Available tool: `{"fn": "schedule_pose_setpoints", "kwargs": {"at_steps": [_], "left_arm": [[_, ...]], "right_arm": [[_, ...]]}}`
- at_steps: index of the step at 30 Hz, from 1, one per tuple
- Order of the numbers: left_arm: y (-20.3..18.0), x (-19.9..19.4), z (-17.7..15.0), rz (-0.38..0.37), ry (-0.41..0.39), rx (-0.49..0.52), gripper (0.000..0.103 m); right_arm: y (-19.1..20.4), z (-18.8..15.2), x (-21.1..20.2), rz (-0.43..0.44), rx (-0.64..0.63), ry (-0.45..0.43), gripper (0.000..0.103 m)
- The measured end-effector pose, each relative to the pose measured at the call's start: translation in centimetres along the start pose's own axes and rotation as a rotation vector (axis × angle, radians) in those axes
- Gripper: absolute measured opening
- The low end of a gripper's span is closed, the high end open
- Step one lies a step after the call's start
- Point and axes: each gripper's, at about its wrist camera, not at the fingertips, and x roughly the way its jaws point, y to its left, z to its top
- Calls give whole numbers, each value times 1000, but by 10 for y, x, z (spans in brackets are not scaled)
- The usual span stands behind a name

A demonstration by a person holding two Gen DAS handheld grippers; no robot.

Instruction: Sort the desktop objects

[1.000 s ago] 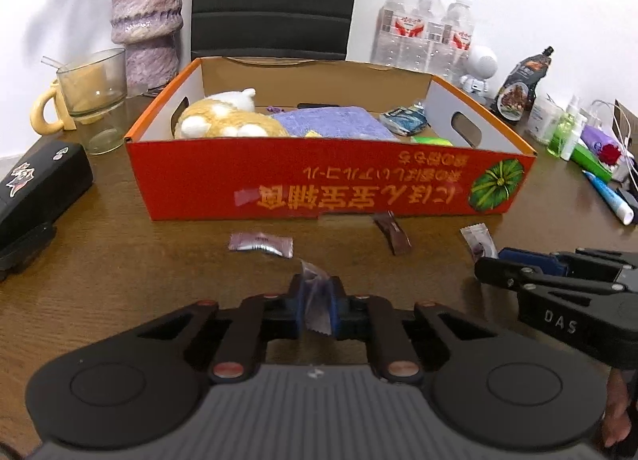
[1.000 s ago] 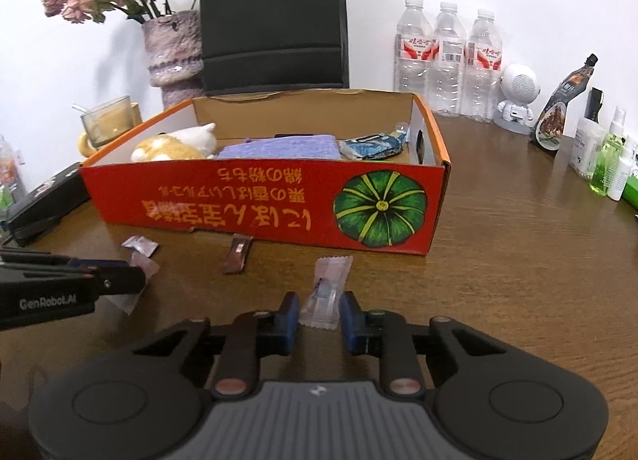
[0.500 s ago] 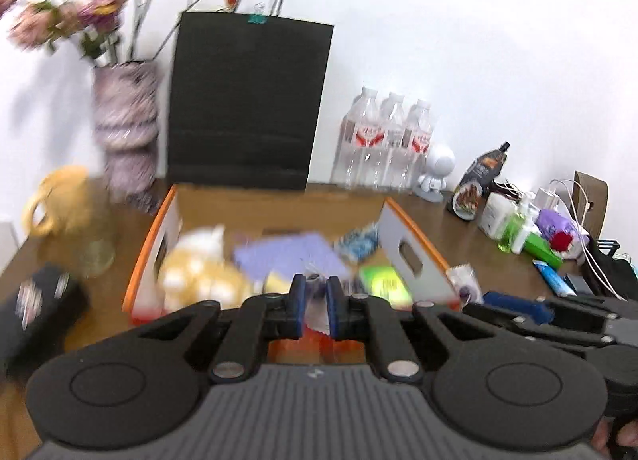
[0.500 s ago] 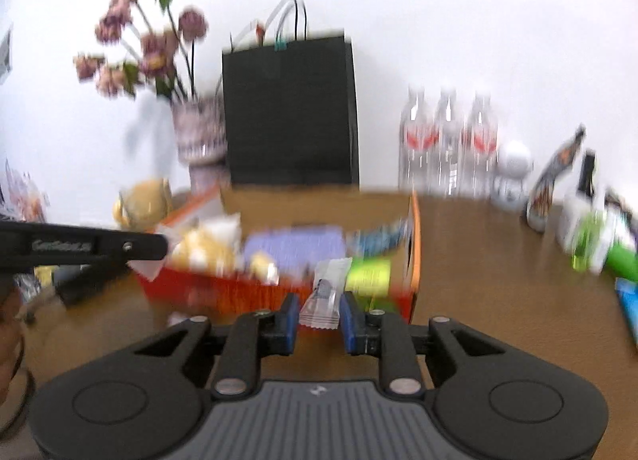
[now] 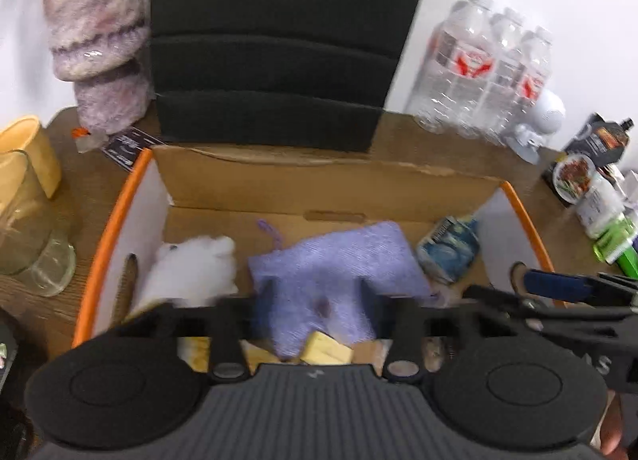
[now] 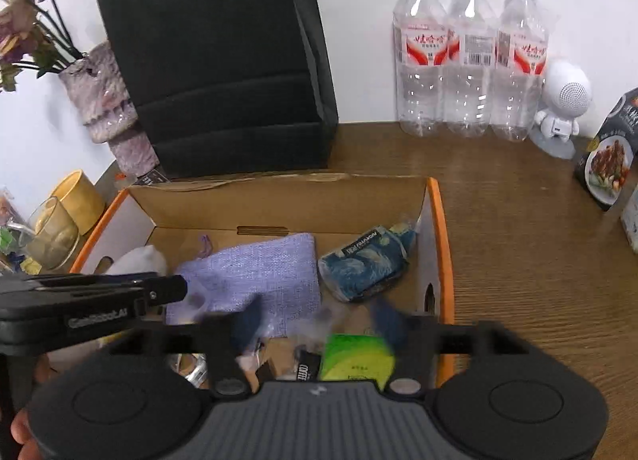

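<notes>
Tools held over cardboard box (image 6: 279,196): left tool (image 5: 317,292) and right tool (image 6: 315,316) both spread wide, nothing gripped; purple cloth (image 6: 255,280) seen below.

Left gripper (image 5: 317,296): jaws spread wide, nothing between them; fingers (image 5: 266,292) blurred. Pose: level, pointing forward, tips tilted slightly downward. Seen from the right wrist view as a dark finger assembly entering from the left edge, lettered on its side, tip reaching toward centre frame.

Right gripper (image 6: 319,318): jaws likewise spread wide, nothing held; blue-padded fingers (image 6: 247,324) smeared by blur. Pose: level, forward-pointing, just beside the left unit. Seen from the left wrist view as a dark assembly with a blue pad entering from the right edge.

Hands: one hand (image 6: 22,430) partly visible at the lower left edge, right wrist view, gripping below the left unit.
</notes>
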Motion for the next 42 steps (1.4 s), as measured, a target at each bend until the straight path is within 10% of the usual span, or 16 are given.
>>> {"fn": "schedule_pose_setpoints", "kwargs": {"at_steps": [5, 13, 23, 42], "left_arm": [[6, -8, -4, 31, 30, 12, 98], [5, -71, -28, 108, -18, 44, 103], [6, -199, -200, 45, -475, 71, 103], [12, -129, -269, 29, -273, 119, 103]], "right_arm": [[11, -5, -4, -50, -62, 85, 84], [18, -25, -27, -112, -40, 206, 90], [38, -203, -164, -5, -24, -405, 103], [36, -271, -100, -93, -73, -222, 103]]}}
